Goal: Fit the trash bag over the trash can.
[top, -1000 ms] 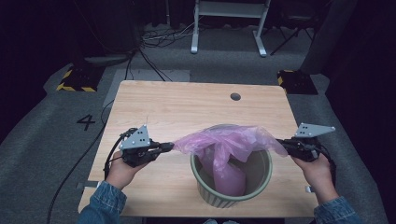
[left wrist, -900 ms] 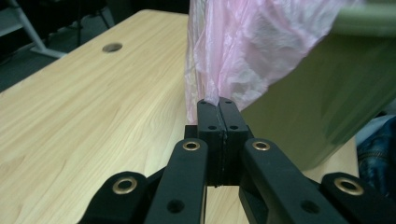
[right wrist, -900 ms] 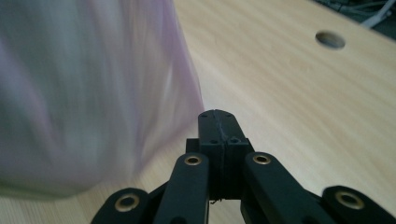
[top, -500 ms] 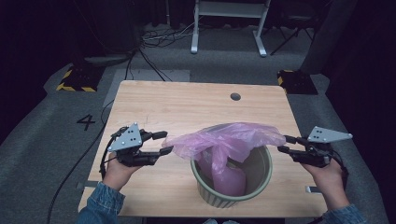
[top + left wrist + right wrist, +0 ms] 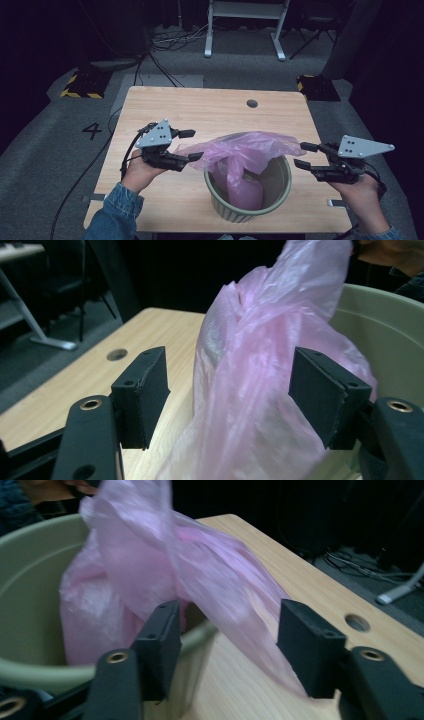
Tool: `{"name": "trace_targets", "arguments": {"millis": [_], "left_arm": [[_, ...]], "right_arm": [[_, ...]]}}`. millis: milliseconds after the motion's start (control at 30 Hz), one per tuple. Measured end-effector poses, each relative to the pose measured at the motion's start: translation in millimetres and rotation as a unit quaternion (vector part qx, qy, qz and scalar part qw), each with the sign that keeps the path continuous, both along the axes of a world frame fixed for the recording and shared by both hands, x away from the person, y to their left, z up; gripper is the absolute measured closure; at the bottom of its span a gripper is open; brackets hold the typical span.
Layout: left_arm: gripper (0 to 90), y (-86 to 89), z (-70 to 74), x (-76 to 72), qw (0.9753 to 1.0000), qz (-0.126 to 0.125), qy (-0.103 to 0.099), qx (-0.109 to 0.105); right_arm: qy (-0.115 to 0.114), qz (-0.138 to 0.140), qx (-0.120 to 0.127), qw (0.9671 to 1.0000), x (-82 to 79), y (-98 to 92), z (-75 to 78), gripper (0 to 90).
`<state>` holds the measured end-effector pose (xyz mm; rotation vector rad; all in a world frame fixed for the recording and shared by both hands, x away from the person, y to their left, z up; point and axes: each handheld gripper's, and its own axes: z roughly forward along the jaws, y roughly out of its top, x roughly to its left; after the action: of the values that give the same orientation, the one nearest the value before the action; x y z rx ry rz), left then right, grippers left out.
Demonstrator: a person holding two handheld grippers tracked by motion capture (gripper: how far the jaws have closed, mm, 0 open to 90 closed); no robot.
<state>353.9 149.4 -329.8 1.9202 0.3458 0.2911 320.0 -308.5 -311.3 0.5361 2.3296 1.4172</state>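
The pink bag hung in the green bin on the desk. The left gripper and right gripper flanked it, jaws spread wide.

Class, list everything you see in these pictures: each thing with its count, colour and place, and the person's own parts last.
Table: one, light wood, centre, with a round hole near its far edge.
Bin: one, pale green, ribbed, near edge of the table.
Bag: one, pink plastic, hanging into the bin, its top spread over the rim.
Frame: one, white metal, on the floor beyond the table.
Cables: several, dark and white, on the grey floor.
Number 4: one, black, floor left of the table.
Left claw: black, open, astride the bag's left edge.
Right claw: black, open, at its right edge.
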Motion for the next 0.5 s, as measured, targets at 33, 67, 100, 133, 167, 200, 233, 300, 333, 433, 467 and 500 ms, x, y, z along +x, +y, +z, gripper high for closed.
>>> {"name": "trace_targets", "arguments": {"millis": [33,67,100,133,167,200,233,300,333,433,467,500], "left_arm": [[32.0,-3.9,-1.3,3.8,0.9999,-0.002,0.010,0.007],[34.3,-6.5,-2.2,5.9,0.9997,-0.010,0.019,0.010],[39.2,-8.7,-2.9,6.8,0.9994,-0.021,0.025,0.014],[46.1,-11.0,-3.0,6.0,0.9987,-0.029,0.037,0.019],[54.9,-12.2,-2.4,4.6,0.9982,-0.033,0.042,0.027],[62.8,-13.0,-1.6,0.5,0.9983,-0.037,0.033,0.033],[69.7,-12.5,-0.8,-4.1,0.9985,-0.035,0.020,0.036],[81.5,-8.8,1.0,-13.1,0.9989,-0.030,-0.003,0.037],[84.9,-6.2,1.4,-18.0,0.9990,-0.025,-0.013,0.036],[88.4,2.8,-0.1,-32.7,0.9980,-0.037,-0.035,0.038],[88.5,5.4,-1.4,-38.5,0.9971,-0.043,-0.044,0.044],[88.6,6.9,-2.4,-42.7,0.9966,-0.046,-0.050,0.047]], "right_arm": [[-0.006,0.005,-0.004,1.0000,-0.1,5.3,1.8,53.3],[-0.010,0.012,-0.011,0.9998,0.0,11.1,3.9,59.1],[-0.012,0.019,-0.017,0.9996,-0.1,15.1,5.4,66.8],[-0.011,0.024,-0.022,0.9994,-0.8,18.6,6.6,72.5],[-0.011,0.028,-0.027,0.9992,-1.8,21.5,7.6,76.9],[-0.011,0.032,-0.030,0.9990,-2.7,23.2,7.8,81.6],[-0.011,0.041,-0.037,0.9984,-4.6,24.8,7.6,85.1],[-0.009,0.047,-0.044,0.9979,-7.9,25.1,5.6,88.1],[-0.006,0.051,-0.048,0.9976,-10.4,23.9,3.1,88.9],[-0.002,0.054,-0.054,0.9970,-17.7,18.3,-4.0,89.2],[0.001,0.053,-0.058,0.9969,-21.1,15.2,-7.8,89.4],[-0.001,0.053,-0.049,0.9974,-24.2,11.8,-10.0,89.4]]}}
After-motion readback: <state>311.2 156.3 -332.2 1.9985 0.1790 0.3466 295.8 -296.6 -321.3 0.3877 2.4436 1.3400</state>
